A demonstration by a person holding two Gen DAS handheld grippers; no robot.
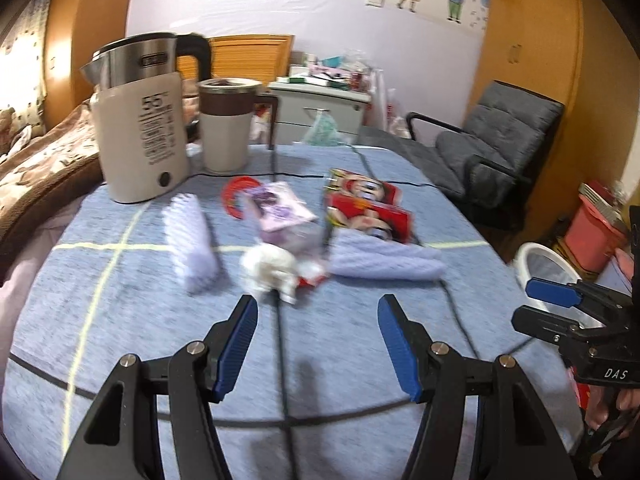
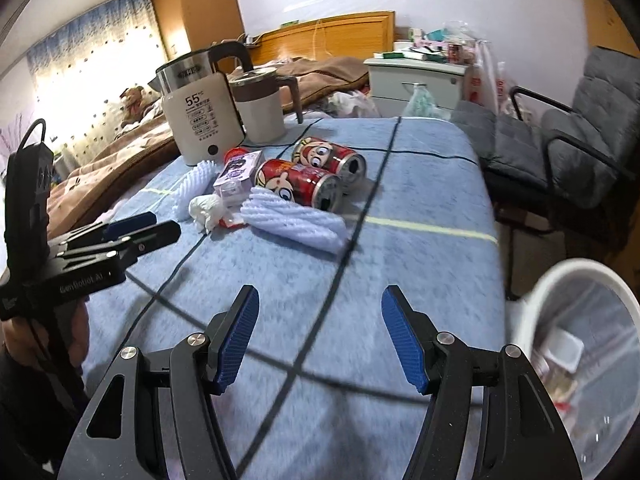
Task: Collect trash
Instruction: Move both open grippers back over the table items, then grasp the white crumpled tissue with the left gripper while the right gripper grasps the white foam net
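Trash lies mid-table on a blue cloth: a crumpled white tissue (image 1: 272, 268) (image 2: 206, 208), two red drink cans (image 1: 368, 208) (image 2: 304, 184) on their sides, two white foam nets (image 1: 192, 236) (image 2: 296, 224), a small purple carton (image 1: 276, 208) (image 2: 236, 178). My left gripper (image 1: 316, 312) is open and empty, just short of the tissue. My right gripper (image 2: 316, 304) is open and empty over the table's near right part. A white trash bin (image 2: 580, 348) (image 1: 548, 272) stands beside the table at the right.
A cream electric kettle (image 1: 140, 136) and a lidded mug (image 1: 228, 128) stand at the table's back left. A grey armchair (image 1: 488, 148) sits past the right edge, a bed at the left, a white cabinet (image 1: 320, 112) behind.
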